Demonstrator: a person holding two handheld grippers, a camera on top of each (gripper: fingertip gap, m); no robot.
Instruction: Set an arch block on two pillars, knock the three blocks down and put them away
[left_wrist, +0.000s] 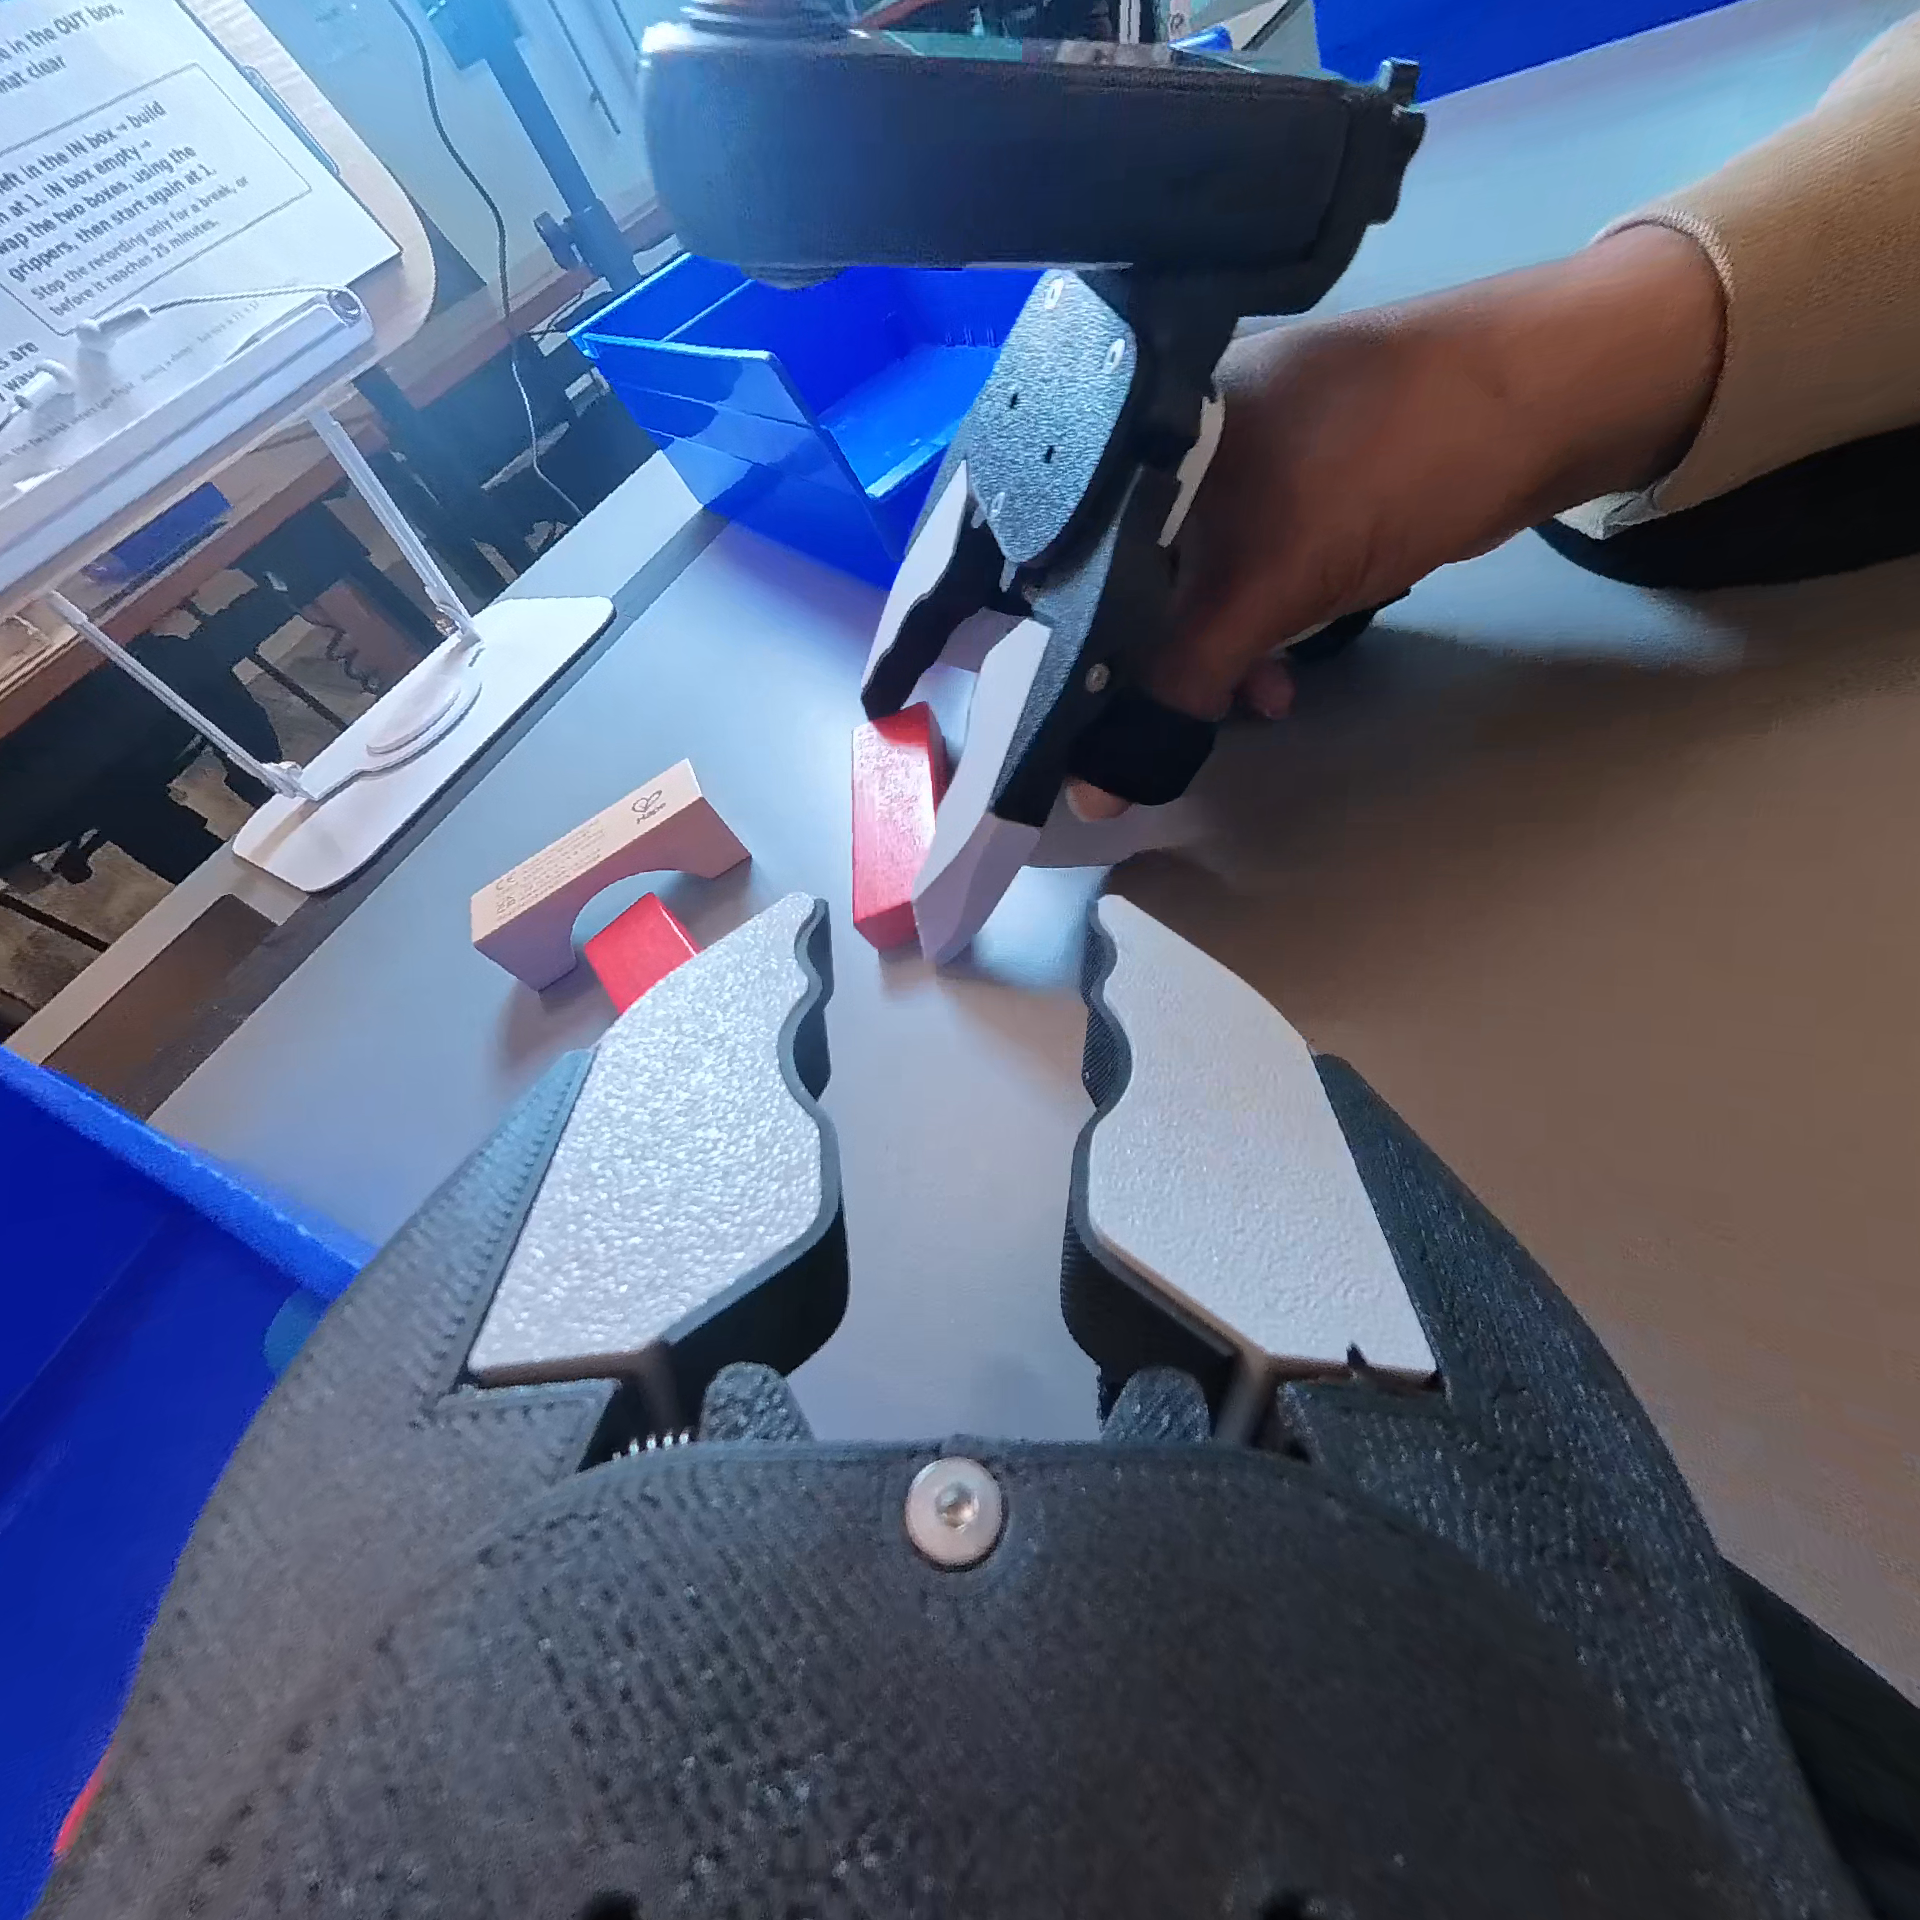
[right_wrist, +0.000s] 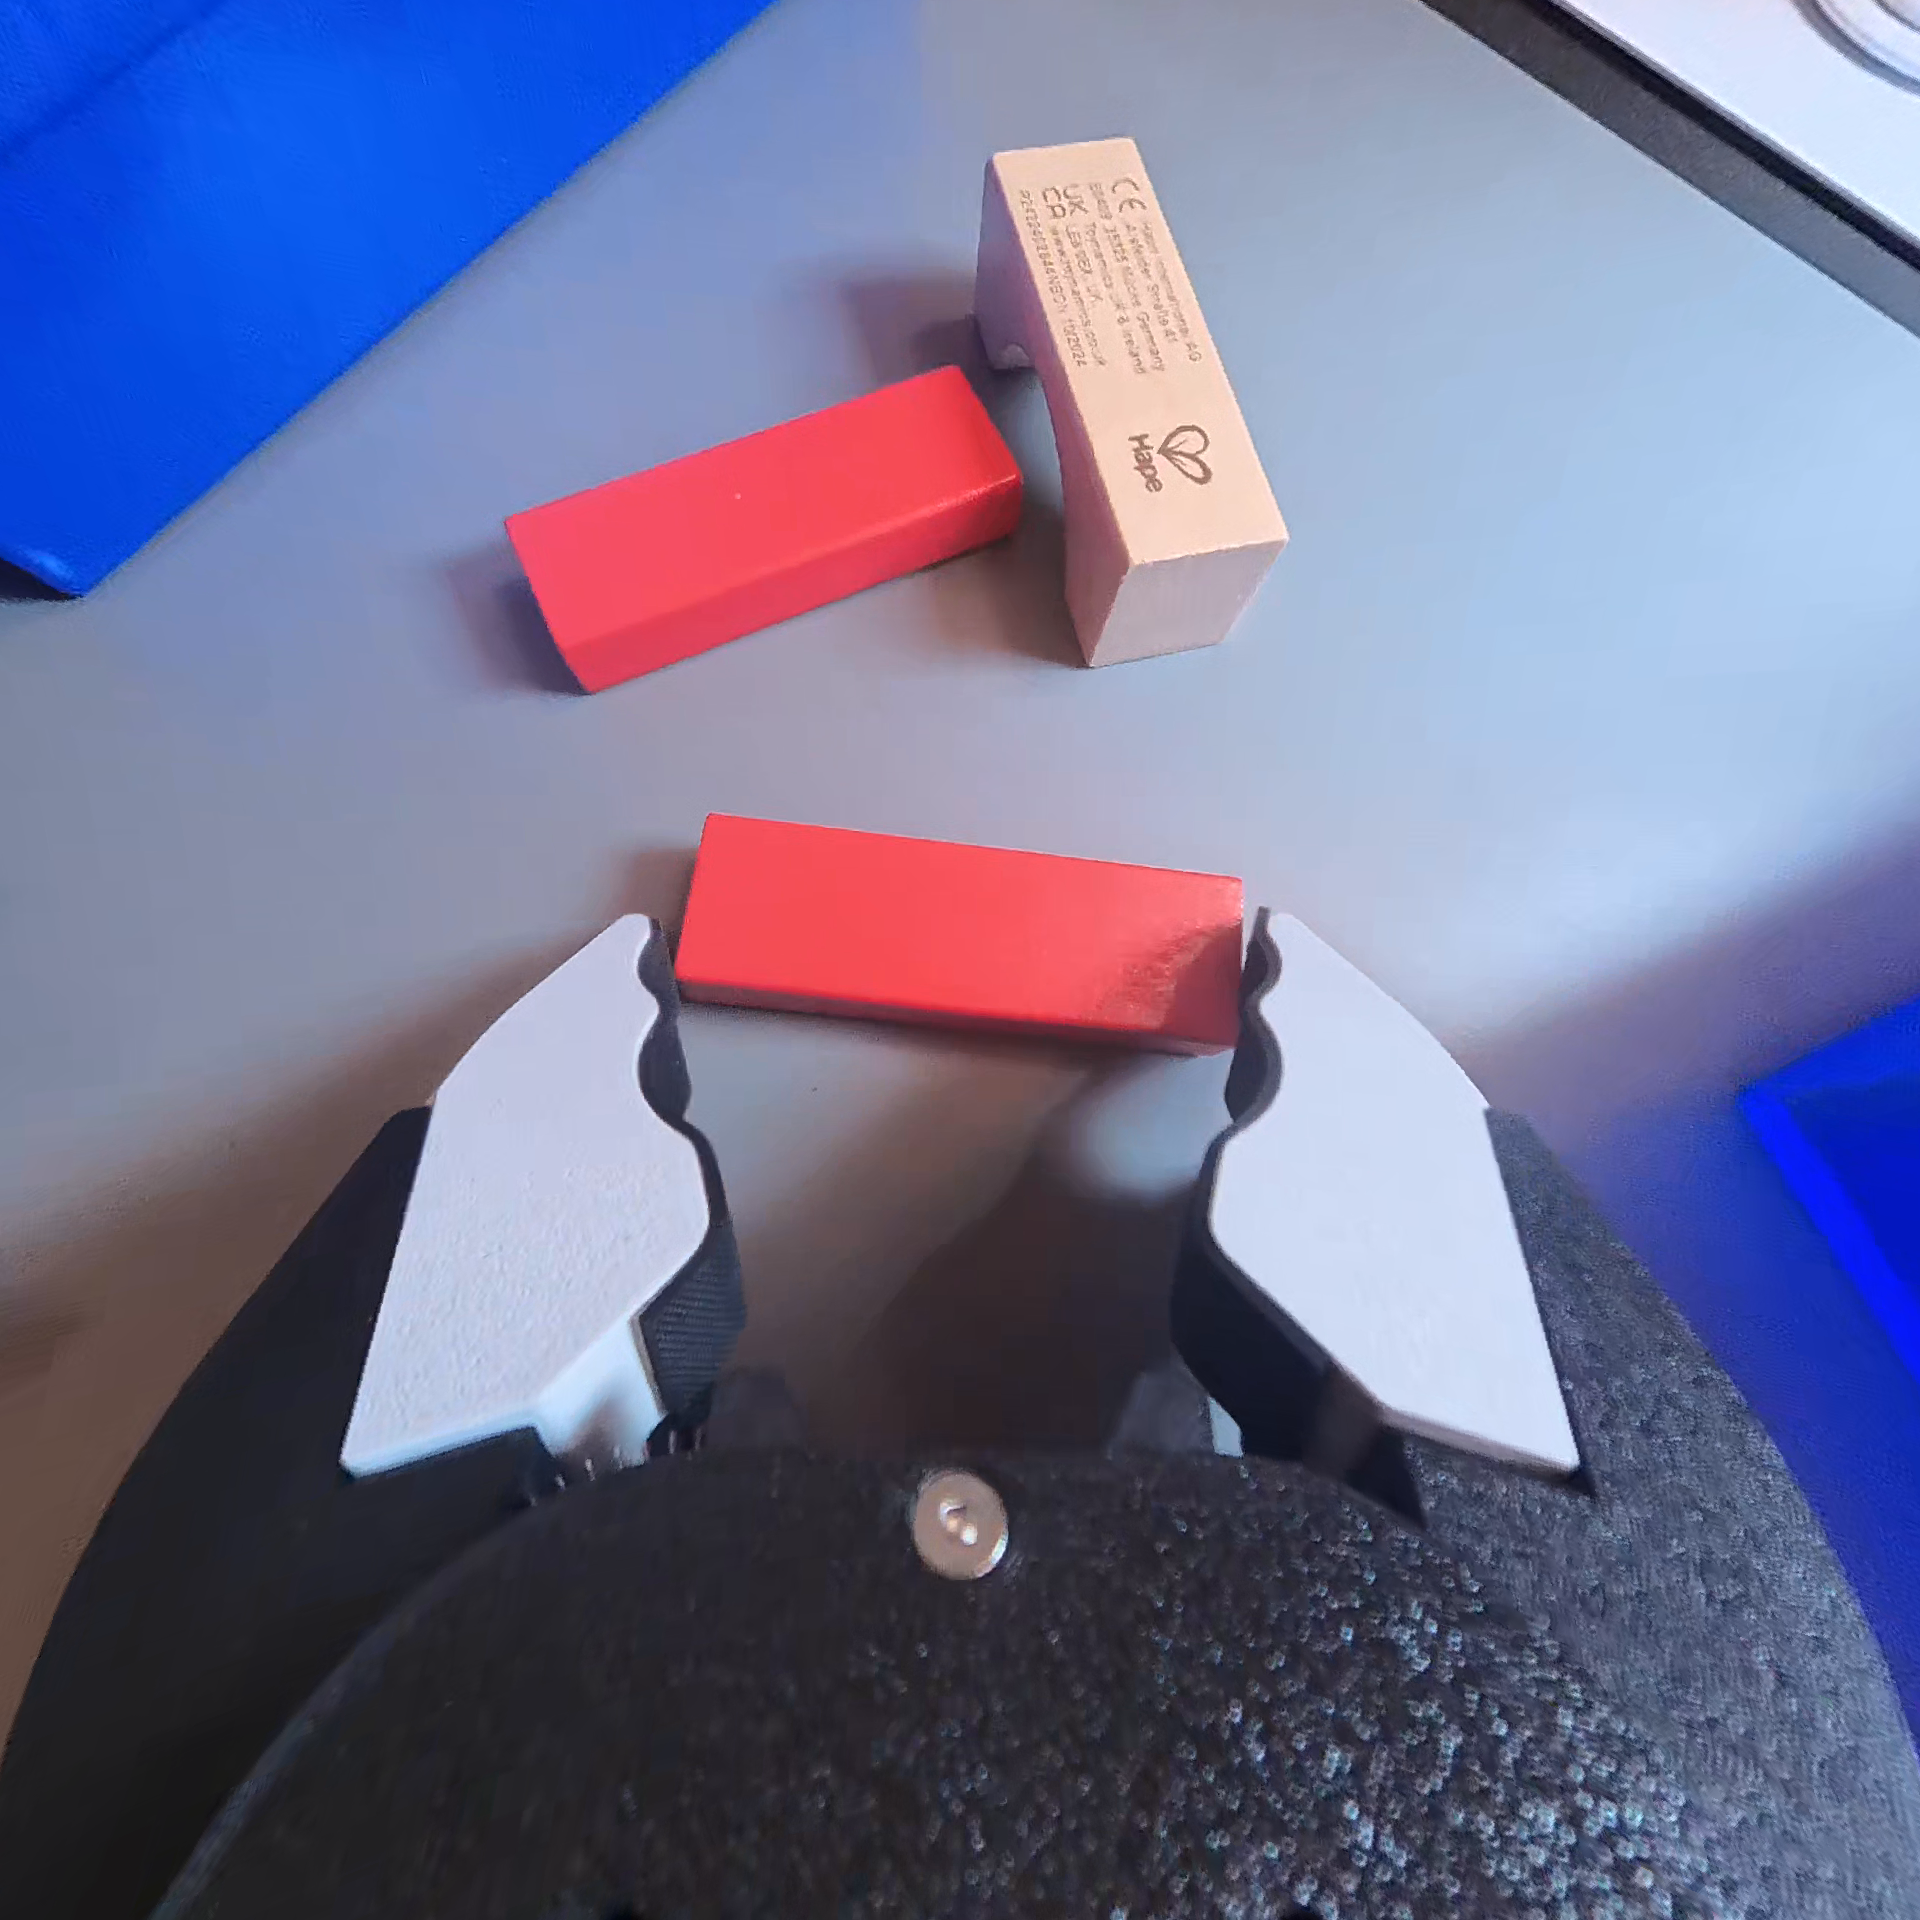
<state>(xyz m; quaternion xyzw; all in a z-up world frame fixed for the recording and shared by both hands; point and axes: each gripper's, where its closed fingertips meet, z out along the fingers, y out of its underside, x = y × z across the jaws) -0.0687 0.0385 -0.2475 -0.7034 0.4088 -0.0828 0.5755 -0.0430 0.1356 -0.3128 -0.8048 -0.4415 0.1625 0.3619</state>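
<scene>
Three blocks lie on the grey table (right_wrist: 1455, 727). A red pillar block (right_wrist: 956, 945) lies flat between my right gripper's (right_wrist: 961, 966) widely spread jaws, whose tips flank its two ends. A second red pillar block (right_wrist: 758, 530) lies flat beyond it, one end against the inside of the pale wooden arch block (right_wrist: 1132, 395), which lies on its side. In the left wrist view my left gripper (left_wrist: 956, 935) is open and empty above the table, just short of the blocks. There the right gripper (left_wrist: 914, 821) straddles the first red block (left_wrist: 894, 821); the arch (left_wrist: 603, 852) and second red block (left_wrist: 639, 945) lie left.
A blue bin (left_wrist: 790, 416) stands at the back of the table, another blue bin (left_wrist: 104, 1299) at my near left. A white stand (left_wrist: 416, 727) holding a printed sheet sits at the table's left edge. A person's hand (left_wrist: 1403, 468) holds the right gripper. The arch (left_wrist: 603, 852) is closer to my right gripper, around 10 cm from its tips; the left tips are 15 cm off. The right camera catches it too, in the right wrist view (right_wrist: 1085, 368).
</scene>
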